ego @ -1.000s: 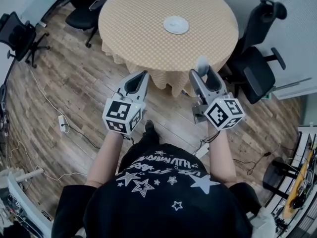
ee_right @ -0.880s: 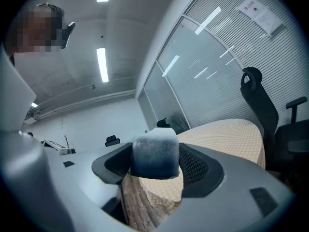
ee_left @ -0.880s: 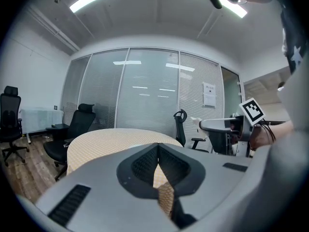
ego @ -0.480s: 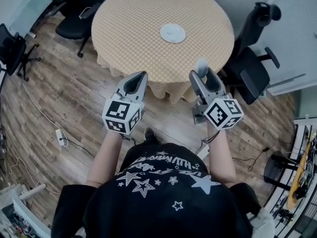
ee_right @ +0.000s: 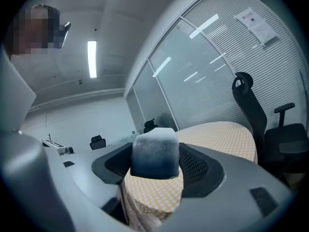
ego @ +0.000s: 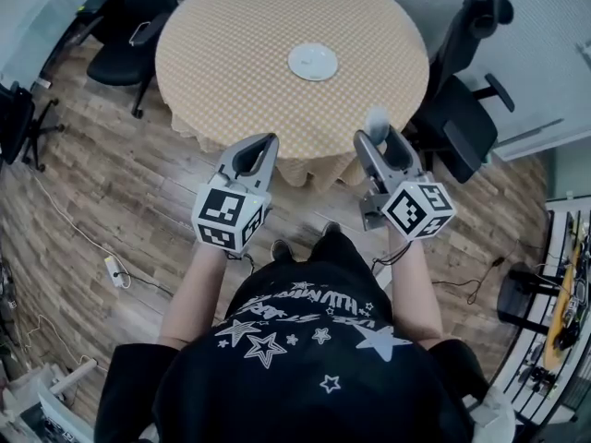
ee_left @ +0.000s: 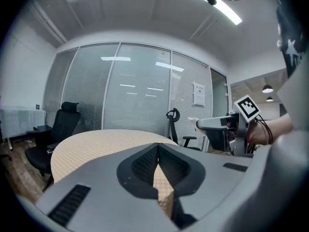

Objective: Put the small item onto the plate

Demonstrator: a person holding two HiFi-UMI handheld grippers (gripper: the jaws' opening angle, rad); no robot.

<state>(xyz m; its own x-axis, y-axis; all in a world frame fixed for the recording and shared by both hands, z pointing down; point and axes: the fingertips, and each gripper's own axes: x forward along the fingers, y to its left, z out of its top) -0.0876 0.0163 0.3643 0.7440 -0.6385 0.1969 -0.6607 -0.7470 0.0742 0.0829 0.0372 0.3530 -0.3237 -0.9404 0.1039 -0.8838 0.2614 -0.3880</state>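
Note:
A small white plate [ego: 312,61] lies near the middle of the round table [ego: 222,53], which wears a yellow checked cloth. My right gripper [ego: 377,129] is shut on a small pale block [ego: 376,121], held over the table's near edge; the right gripper view shows the block [ee_right: 154,153] wedged between the jaws of that gripper [ee_right: 155,167]. My left gripper [ego: 260,149] is shut with nothing in it, also at the near edge; its jaws meet in the left gripper view [ee_left: 158,154]. Both stay well short of the plate.
Black office chairs stand around the table: one at the right [ego: 462,109], one at the far left [ego: 125,44], another at the left edge [ego: 14,118]. Cables and a power strip [ego: 114,268] lie on the wooden floor. Equipment racks [ego: 554,321] line the right side.
The table and plate have slid left and slightly up in the head view. Both grippers keep their places in the picture, the right still holding the block.

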